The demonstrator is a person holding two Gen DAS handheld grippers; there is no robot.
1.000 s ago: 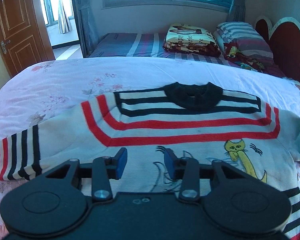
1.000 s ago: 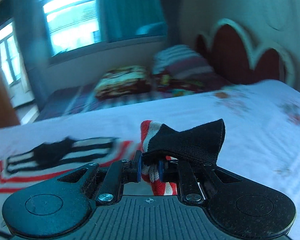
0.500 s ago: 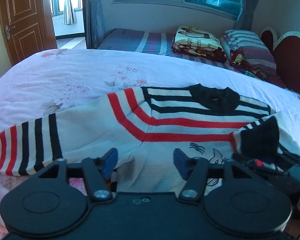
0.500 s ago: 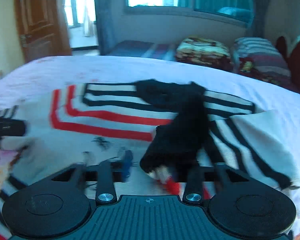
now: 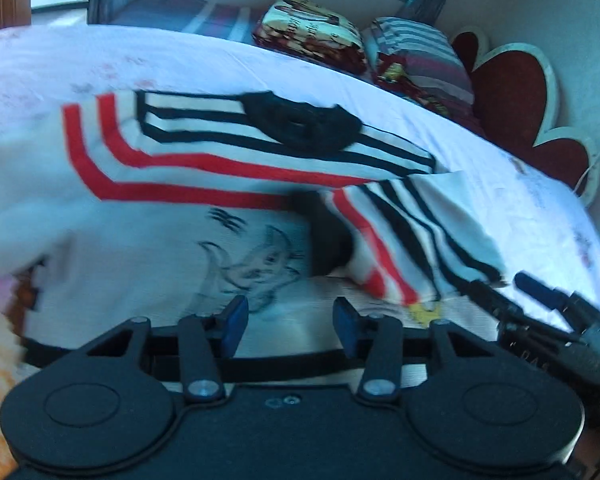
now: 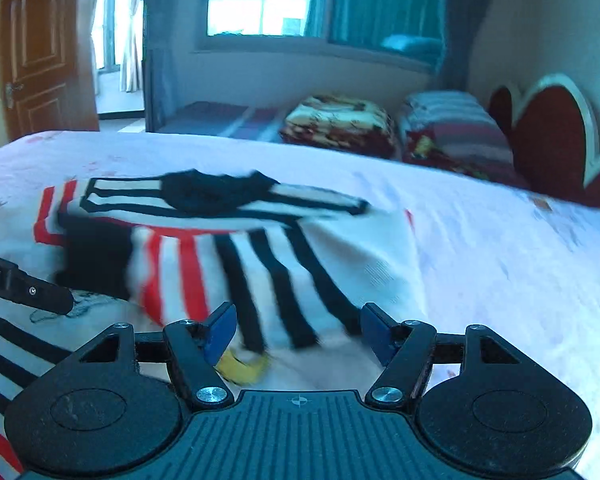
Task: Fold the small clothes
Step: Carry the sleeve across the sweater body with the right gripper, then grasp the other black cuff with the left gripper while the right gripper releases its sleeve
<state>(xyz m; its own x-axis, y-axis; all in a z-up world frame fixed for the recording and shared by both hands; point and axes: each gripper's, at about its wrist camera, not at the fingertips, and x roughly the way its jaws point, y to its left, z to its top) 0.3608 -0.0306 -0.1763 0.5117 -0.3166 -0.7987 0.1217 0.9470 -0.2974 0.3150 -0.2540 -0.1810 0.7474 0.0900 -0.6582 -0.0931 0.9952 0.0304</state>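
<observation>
Both tongs, left (image 5: 287,317) and right (image 6: 296,326), low over the sweater (image 5: 148,216), blades apart, empty.

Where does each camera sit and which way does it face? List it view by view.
Left wrist: on the left tongs, facing across the striped sweater toward the headboard; its open tongs show, with the right tongs at the right edge.
Right wrist: on the right tongs, facing the folded-in sleeve and window; its open tongs show, the left unit at the left edge.
Shared: sweater, black collar, bed, pillows.
</observation>
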